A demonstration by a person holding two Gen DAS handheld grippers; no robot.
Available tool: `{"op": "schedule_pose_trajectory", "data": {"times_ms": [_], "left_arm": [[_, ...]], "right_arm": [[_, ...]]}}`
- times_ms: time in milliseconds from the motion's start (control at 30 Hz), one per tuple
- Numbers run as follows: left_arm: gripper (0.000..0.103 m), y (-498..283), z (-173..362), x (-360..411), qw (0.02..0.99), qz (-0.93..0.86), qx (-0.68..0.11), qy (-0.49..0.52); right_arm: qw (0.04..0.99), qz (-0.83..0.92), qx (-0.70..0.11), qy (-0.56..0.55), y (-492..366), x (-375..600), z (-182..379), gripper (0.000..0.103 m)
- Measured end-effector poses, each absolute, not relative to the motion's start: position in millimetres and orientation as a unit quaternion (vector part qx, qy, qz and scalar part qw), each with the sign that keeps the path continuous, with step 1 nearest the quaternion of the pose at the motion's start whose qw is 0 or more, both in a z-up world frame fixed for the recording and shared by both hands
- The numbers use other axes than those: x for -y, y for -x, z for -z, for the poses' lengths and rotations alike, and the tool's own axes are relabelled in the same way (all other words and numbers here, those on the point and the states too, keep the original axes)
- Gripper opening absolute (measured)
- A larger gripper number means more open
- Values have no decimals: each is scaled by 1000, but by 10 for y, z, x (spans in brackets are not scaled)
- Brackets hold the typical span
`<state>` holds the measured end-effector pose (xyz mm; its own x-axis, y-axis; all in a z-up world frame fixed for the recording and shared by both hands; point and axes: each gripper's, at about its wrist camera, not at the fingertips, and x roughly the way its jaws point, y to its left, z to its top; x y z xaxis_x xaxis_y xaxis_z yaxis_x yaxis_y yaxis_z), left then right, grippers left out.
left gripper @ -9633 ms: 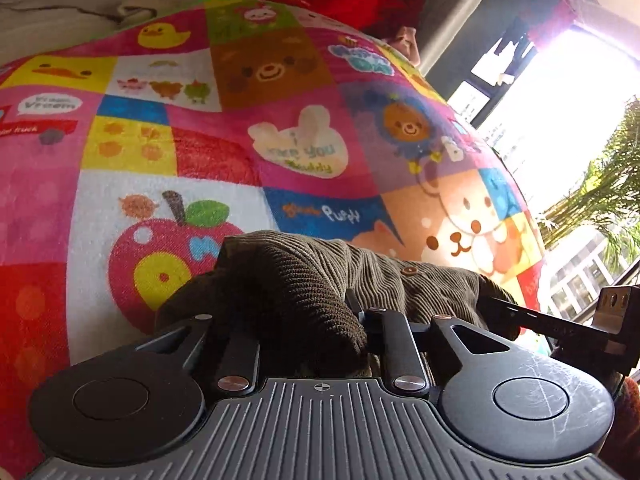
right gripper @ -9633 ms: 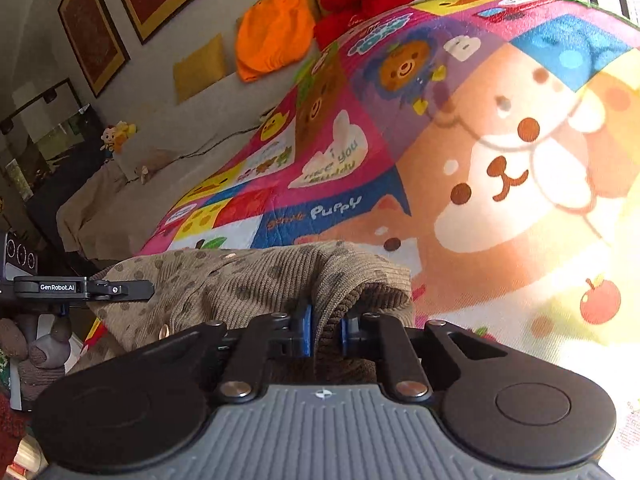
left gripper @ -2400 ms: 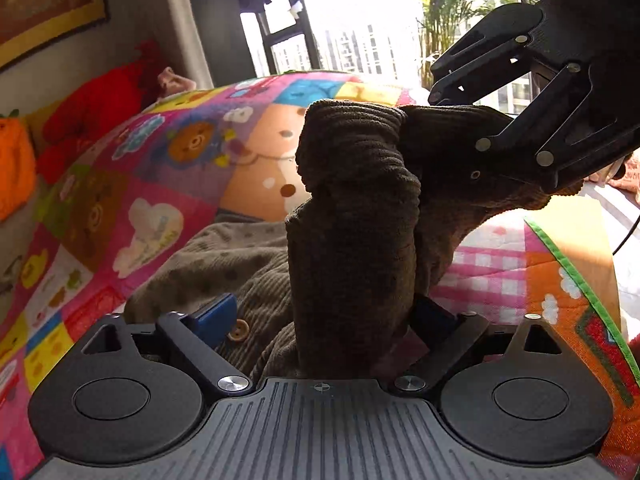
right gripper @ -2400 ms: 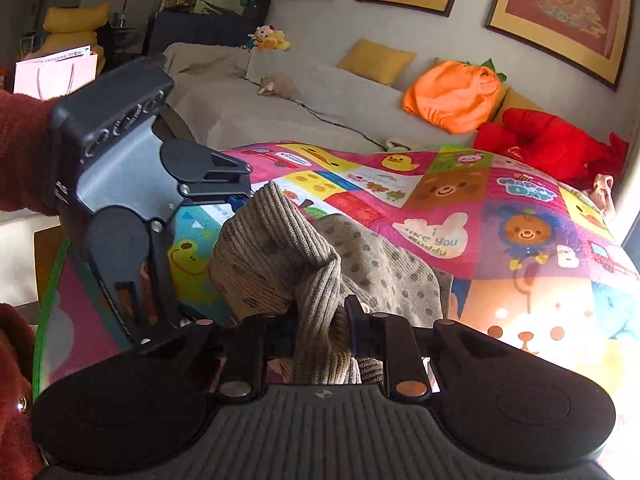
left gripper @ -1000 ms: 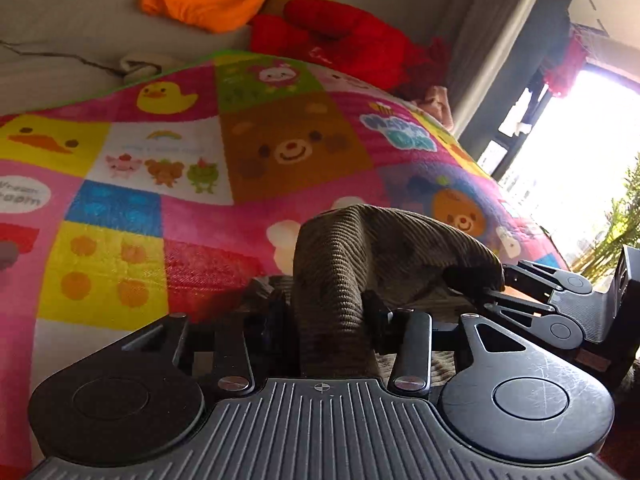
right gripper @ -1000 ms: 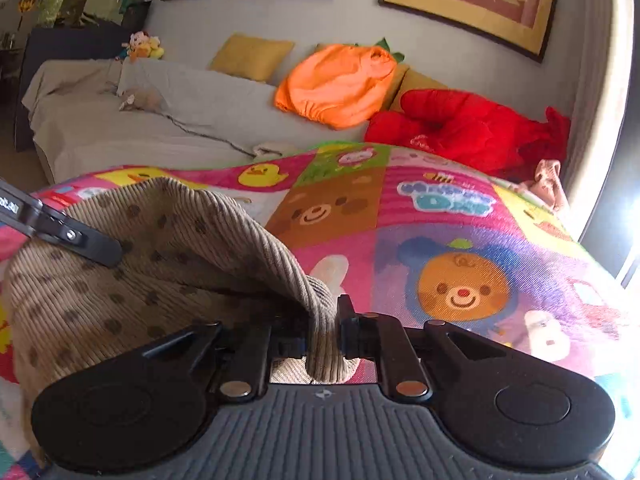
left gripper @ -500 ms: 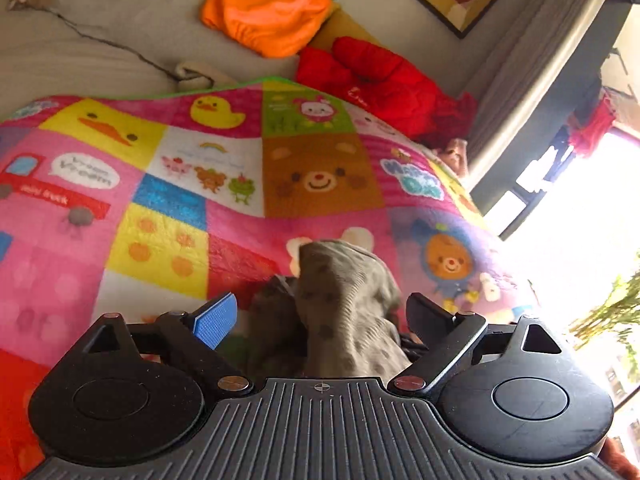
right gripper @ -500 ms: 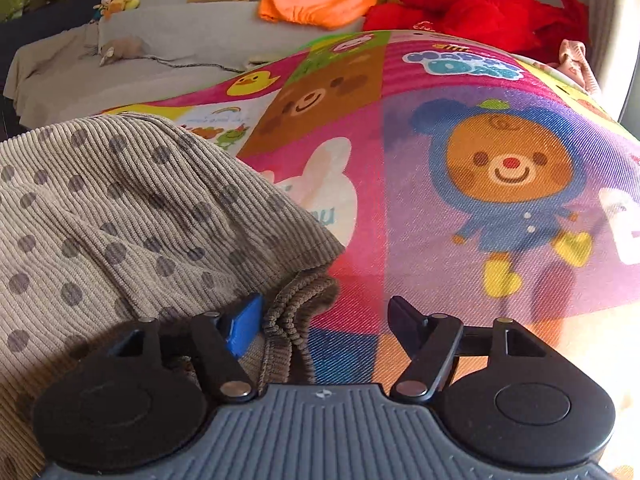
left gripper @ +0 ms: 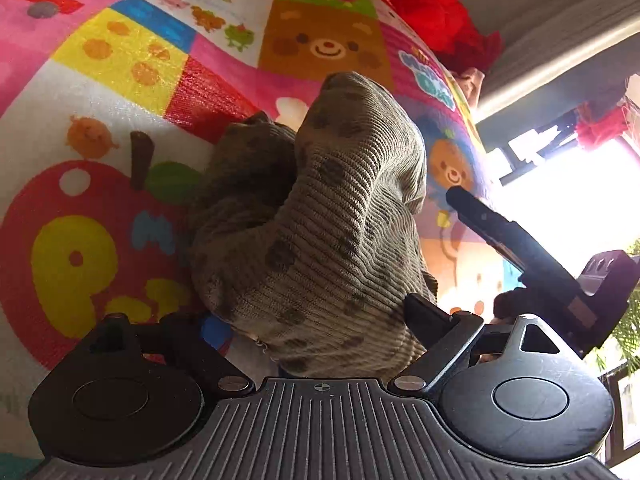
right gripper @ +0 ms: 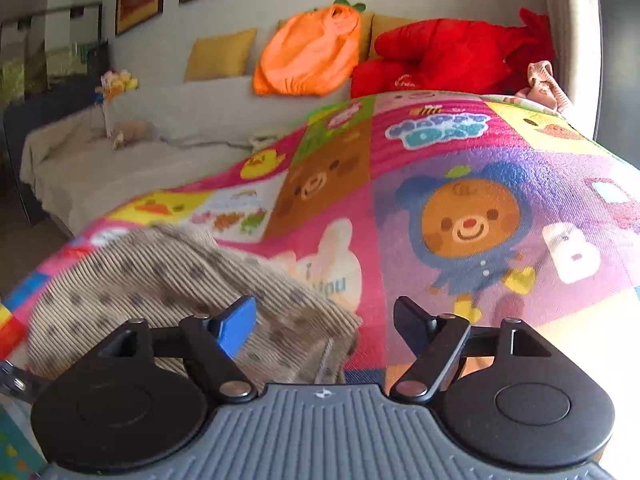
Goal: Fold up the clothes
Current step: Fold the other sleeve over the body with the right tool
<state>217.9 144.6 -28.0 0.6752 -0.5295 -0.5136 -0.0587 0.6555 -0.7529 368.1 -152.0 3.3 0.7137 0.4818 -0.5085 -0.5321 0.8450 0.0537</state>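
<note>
A brown ribbed garment with dark dots (left gripper: 320,220) lies bunched on the colourful cartoon play mat (left gripper: 100,60). My left gripper (left gripper: 316,320) is open, its jaws spread on either side of the garment's near end, which rests between them. In the right wrist view the same garment (right gripper: 160,280) lies at the lower left on the mat (right gripper: 460,220). My right gripper (right gripper: 324,320) is open and empty, its left finger over the garment's edge. The right gripper also shows in the left wrist view (left gripper: 520,248), to the right of the garment.
A grey sofa (right gripper: 140,160) stands beyond the mat with an orange cushion (right gripper: 312,56), a red plush (right gripper: 452,56) and yellow pillows (right gripper: 220,54). A bright window (left gripper: 580,180) is at the right. Framed pictures hang on the wall.
Both grippers, shut on the garment a second ago, have opened and let it drop onto the mat. The left gripper has lowered close over it; the right has pulled back a little.
</note>
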Motion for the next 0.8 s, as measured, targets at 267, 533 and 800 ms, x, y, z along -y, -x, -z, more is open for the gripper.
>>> {"op": "schedule_pose_trajectory", "data": {"times_ms": [267, 533, 800], "left_arm": [[94, -2250, 267, -1568, 830, 141, -353, 409], [94, -2236, 263, -1749, 834, 129, -346, 409], [96, -2043, 129, -1799, 830, 184, -375, 369]], "right_arm": [[880, -302, -360, 71, -4356, 1008, 573, 73], [853, -336, -400, 16, -3814, 1259, 695, 68], [817, -390, -423, -44, -2352, 1593, 652, 63]]}}
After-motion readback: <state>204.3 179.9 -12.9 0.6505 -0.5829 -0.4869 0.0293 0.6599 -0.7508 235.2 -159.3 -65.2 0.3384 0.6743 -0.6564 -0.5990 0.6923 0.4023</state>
